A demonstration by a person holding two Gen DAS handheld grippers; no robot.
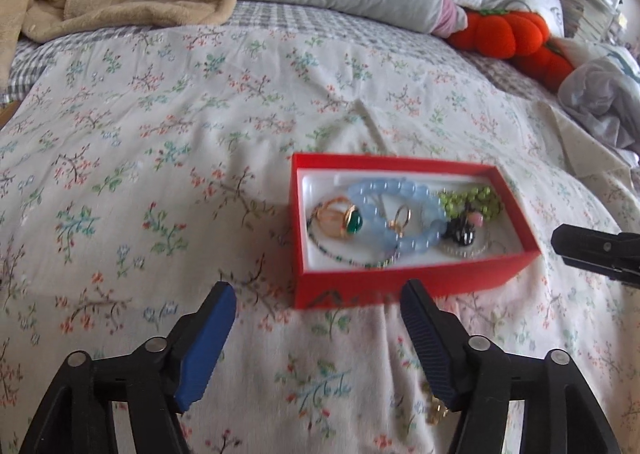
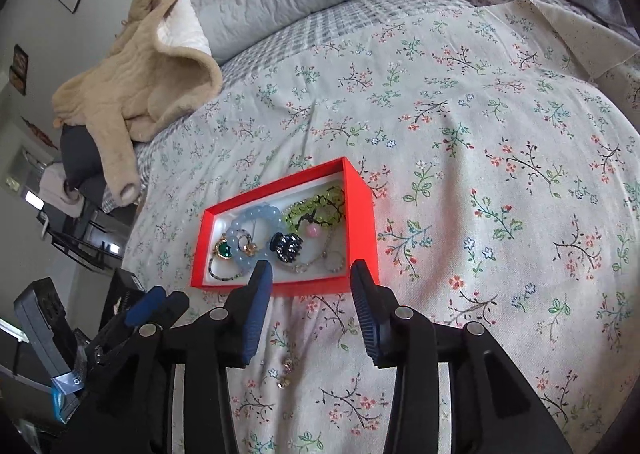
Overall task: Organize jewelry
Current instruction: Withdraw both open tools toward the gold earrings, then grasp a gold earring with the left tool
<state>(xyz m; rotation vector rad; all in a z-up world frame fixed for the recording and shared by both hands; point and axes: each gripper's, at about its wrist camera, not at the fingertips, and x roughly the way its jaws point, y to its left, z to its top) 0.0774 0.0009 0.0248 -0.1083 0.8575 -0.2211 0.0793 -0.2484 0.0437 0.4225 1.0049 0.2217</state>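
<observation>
Red box point(image 1: 416, 282), lidless, on the floral bedspread point(image 1: 160, 158) – set flat and open-topped, presumably so pieces drop straight in; holds a blue bead bracelet point(image 1: 400, 214), green-stone ring point(image 1: 348, 220), green bead strand point(image 1: 472, 200) and dark cluster piece point(image 1: 462, 234), loosely heaped. A small gold-toned piece point(image 2: 286, 374), likely an earring, lies loose on the bedspread just short of the box, seemingly not yet sorted. Left gripper point(image 1: 316, 294): jaws wide apart, holding nothing, before the box's near wall. Right gripper point(image 2: 310, 274): jaws partly apart, empty – the loose piece lies below them, untouched
</observation>
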